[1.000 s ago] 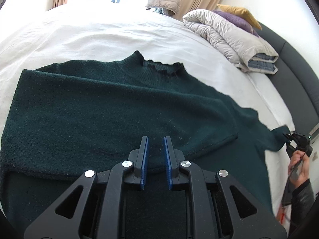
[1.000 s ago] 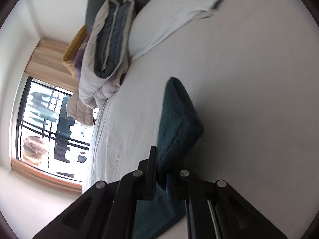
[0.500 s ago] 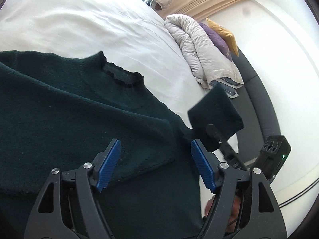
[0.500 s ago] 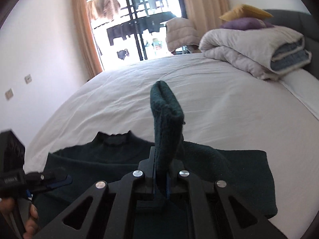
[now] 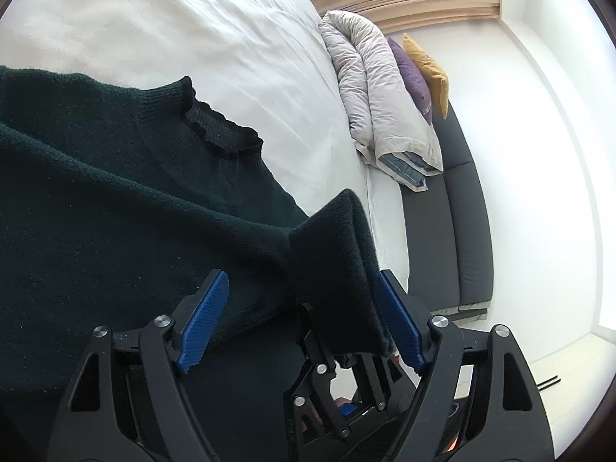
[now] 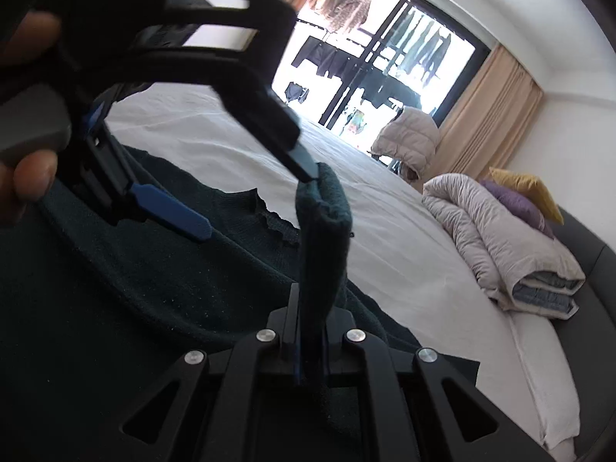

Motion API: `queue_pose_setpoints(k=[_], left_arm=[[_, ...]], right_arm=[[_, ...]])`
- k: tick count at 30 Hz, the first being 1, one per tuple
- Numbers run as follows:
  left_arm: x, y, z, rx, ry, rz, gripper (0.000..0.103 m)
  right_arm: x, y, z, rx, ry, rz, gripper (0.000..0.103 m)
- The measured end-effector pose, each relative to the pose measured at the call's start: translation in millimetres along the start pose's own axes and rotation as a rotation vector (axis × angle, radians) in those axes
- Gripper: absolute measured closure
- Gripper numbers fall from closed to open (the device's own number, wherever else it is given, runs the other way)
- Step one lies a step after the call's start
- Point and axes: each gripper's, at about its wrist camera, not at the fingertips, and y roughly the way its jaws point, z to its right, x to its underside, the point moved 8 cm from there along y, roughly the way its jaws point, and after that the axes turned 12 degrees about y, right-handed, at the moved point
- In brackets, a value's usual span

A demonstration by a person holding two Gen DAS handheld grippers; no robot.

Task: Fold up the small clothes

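A dark green knit sweater (image 5: 115,200) lies flat on the white bed (image 5: 215,38), collar (image 5: 223,134) toward the far side. My right gripper (image 6: 308,331) is shut on the sweater's sleeve cuff (image 6: 323,231) and holds it upright above the sweater body (image 6: 134,288). My left gripper (image 5: 304,319) is open, its blue pads (image 5: 204,315) spread wide on either side of that raised cuff (image 5: 338,269). The left gripper also shows close in the right wrist view (image 6: 246,200), with one pad touching the top of the cuff.
A folded grey duvet (image 5: 381,115) with purple and yellow cushions (image 5: 419,69) lies at the bed's head, against a dark grey headboard (image 5: 454,231). A beige jacket (image 6: 408,142) and a large window (image 6: 369,57) are beyond the bed's far side.
My right gripper has carried the sleeve cuff inward over the sweater body, between the left gripper's fingers. The left gripper opened wide a second ago and has stayed open.
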Motion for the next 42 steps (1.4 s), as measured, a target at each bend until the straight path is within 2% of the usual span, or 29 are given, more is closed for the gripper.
queue_pose_setpoints(k=[9, 11, 13, 14, 15, 16, 18, 21, 25, 26, 28, 33, 35, 37, 40, 42], left_arm=[[-9.3, -14.3, -5.6, -0.071, 0.032, -0.009, 0.026], [-8.1, -13.8, -8.8, -0.099, 0.042, -0.036, 0.035], [-6.5, -11.4, -11.4, -0.106, 0.042, -0.067, 0.065], [-5.7, -10.0, -13.6, -0.113, 0.041, -0.076, 0.071], [-1.5, -12.5, -17.6, -0.117, 0.044, -0.078, 0.073], [-1.6, -12.8, -18.5, -0.123, 0.051, -0.082, 0.083], [0.5, -12.8, -19.6, -0.142, 0.084, -0.093, 0.094], [1.1, -14.5, -18.9, -0.130, 0.109, -0.091, 0.096], [-3.2, -25.9, -27.0, -0.150, 0.108, -0.072, 0.096], [-3.1, -31.4, -29.9, -0.158, 0.108, -0.069, 0.096], [-5.2, -40.9, -36.1, -0.180, 0.119, -0.059, 0.096], [-12.6, -67.9, -57.1, -0.230, 0.106, -0.022, 0.096], [-14.0, -75.4, -66.3, -0.255, 0.107, -0.017, 0.096], [-14.7, -80.9, -73.9, -0.276, 0.108, -0.013, 0.096], [-15.3, -85.5, -84.3, -0.293, 0.108, -0.009, 0.096], [-12.2, -84.1, -90.2, -0.295, 0.107, -0.020, 0.096]], right_arm=[[0.4, -2.5, -39.1, 0.029, -0.206, 0.042, 0.095], [2.3, -2.0, -45.5, 0.025, -0.221, 0.039, 0.095], [2.5, -0.6, -48.1, 0.022, -0.220, 0.035, 0.095], [2.6, 1.3, -47.3, 0.021, -0.217, 0.032, 0.095], [2.1, 1.9, -48.1, 0.024, -0.217, 0.031, 0.095], [1.6, 2.5, -48.2, 0.023, -0.216, 0.030, 0.095], [1.8, 4.8, -45.1, 0.016, -0.217, 0.027, 0.095], [2.7, 2.5, -51.2, -0.014, -0.219, 0.039, 0.094], [7.9, -12.1, -48.6, -0.064, -0.178, 0.048, 0.060], [11.2, -16.0, -45.2, -0.080, -0.153, 0.040, 0.060], [18.4, -21.2, -29.4, -0.124, -0.061, 0.003, 0.060], [41.6, -6.9, 45.2, -0.243, 0.354, -0.171, 0.060], [59.7, 8.6, 76.2, -0.311, 0.568, -0.267, 0.060], [79.5, 22.7, 103.3, -0.420, 0.827, -0.353, 0.060], [109.9, 37.5, 130.8, -0.553, 1.184, -0.422, 0.060], [125.5, 45.1, 145.2, -0.604, 1.368, -0.427, 0.063]])
